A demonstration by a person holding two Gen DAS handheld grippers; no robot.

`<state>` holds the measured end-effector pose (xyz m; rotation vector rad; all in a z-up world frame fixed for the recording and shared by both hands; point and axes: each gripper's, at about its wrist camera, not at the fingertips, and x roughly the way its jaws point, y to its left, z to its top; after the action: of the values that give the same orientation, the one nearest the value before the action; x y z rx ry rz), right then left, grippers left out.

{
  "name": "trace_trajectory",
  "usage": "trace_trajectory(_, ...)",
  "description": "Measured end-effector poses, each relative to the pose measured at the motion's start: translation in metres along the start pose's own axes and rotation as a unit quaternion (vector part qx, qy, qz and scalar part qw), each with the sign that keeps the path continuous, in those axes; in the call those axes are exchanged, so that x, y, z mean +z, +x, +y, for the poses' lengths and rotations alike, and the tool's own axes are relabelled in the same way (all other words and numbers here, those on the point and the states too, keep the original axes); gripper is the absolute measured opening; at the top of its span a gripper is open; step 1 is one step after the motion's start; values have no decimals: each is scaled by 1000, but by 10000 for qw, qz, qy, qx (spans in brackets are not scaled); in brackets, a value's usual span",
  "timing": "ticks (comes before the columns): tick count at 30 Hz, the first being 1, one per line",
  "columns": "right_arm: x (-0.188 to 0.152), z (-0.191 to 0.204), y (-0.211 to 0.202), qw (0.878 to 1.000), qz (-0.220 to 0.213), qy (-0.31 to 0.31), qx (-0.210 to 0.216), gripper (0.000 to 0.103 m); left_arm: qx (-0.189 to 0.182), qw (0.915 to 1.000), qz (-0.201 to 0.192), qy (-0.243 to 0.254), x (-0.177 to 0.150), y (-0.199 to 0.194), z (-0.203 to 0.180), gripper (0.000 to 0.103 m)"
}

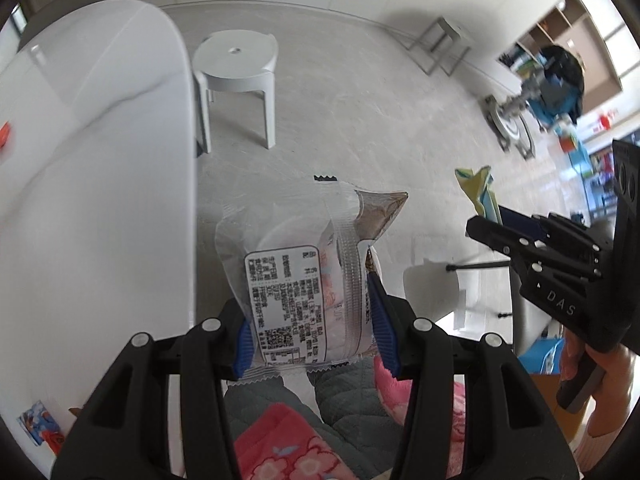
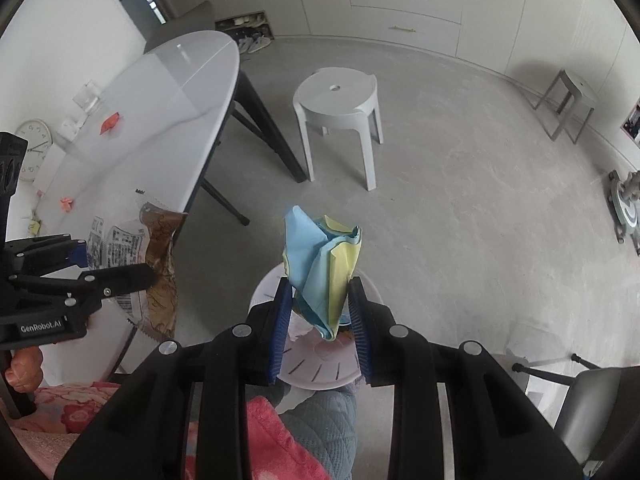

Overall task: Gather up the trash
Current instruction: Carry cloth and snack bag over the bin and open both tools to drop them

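White table [image 2: 176, 92] stands at far left. Small orange scraps [image 2: 110, 122] lie on its top, uncollected; a further pair sits nearer its front edge.

Left gripper [image 1: 316, 330]: jaws closed on a clear plastic food wrapper [image 1: 308, 276] with a printed label, blue pads pressing its two side edges near the bottom seam. The wrapper stands above the pads, unsupported over most of its length. Seen from the right wrist view, it hangs in air just off the table edge, above bare floor.

Right gripper [image 2: 320, 328]: jaws closed on a crumpled wad of blue and yellow paper [image 2: 320, 268]. The pads hold only its lower part; the upper folds splay free. Directly beneath is a pale round bin [image 2: 320, 364] with slotted sides, some white waste already inside. A white stool [image 2: 340, 100] stands well beyond, clear of both hands.

Judged position: both items lifted, paper about ready to be let go into the bin, wrapper yet to be brought across.

Risks noted:
- Wrapper film is slick and held by thin edges; a quick swing could slide it out onto the floor.
- Paper may cling to a ribbed pad on release, or spring open and catch the rim.
- The two grippers are close; crossing over the bin invites a knock.
- Table scraps may be overlooked.
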<state>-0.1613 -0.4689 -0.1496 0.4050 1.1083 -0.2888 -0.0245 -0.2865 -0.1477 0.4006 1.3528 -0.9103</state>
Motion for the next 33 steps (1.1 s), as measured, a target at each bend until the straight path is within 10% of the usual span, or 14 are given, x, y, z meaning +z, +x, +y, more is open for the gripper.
trace_trajectory(14,-6,-12,3,9999,86,113,60,31,297,9983,328,389,1,8,-44,90)
trace_trajectory(29,-16,4,27,9969,711,-77,320,35,498,9985,236,-73,-1,-1,-23,91)
trace_trajectory(33,-19,12,30,9964,785,-160,291,80,536,9981,183,-239,-4,-6,-15,91)
